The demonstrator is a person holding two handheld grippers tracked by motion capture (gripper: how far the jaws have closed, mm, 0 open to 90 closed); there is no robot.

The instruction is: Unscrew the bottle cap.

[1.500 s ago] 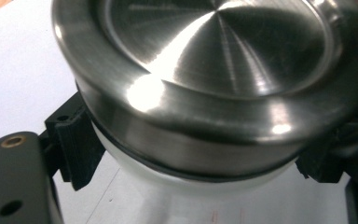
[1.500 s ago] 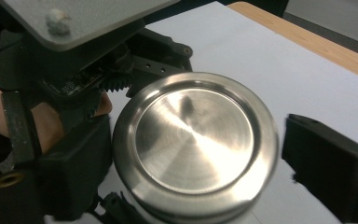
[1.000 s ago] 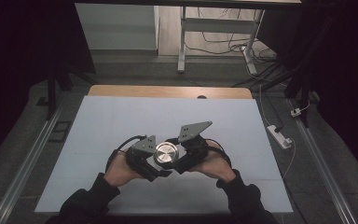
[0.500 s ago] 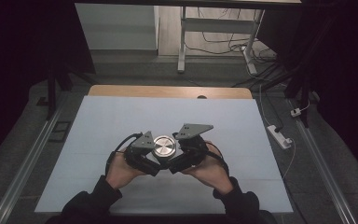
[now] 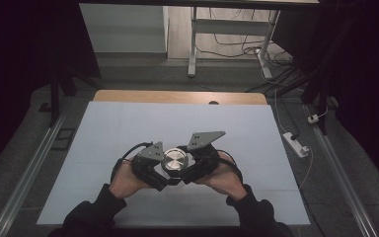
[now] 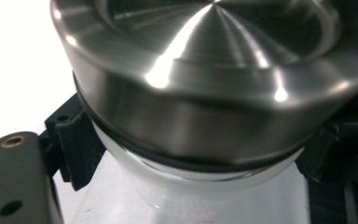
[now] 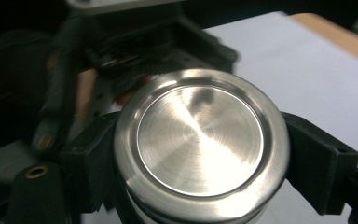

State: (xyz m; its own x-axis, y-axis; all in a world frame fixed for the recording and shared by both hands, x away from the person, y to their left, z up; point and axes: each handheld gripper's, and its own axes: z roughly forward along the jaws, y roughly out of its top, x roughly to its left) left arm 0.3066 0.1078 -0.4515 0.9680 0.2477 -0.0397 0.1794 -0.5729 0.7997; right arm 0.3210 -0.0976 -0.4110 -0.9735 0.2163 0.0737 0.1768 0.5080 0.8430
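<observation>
A jar with a brushed steel lid (image 5: 176,160) and a clear glass body (image 6: 191,196) is held between both hands over the near middle of the white table top (image 5: 128,123). My left gripper (image 5: 164,174) is shut on the glass body just under the lid (image 6: 205,93), its black fingers (image 6: 74,140) pressing on either side. My right gripper (image 5: 188,172) is shut on the lid (image 7: 200,140). Its jaws have just been closing, and its pads (image 7: 317,158) now press on the lid's rim. The left gripper (image 7: 135,46) shows behind the jar in the right gripper view.
A wooden strip (image 5: 177,96) runs along the table's far edge. A white power strip (image 5: 296,143) with a cable lies on the floor to the right. Metal rails (image 5: 29,173) flank the table, and a desk frame (image 5: 192,44) stands behind it.
The jar and both hands moved slightly away from me and back. The right hand re-set itself on the lid. The jar stays between the two grippers.
</observation>
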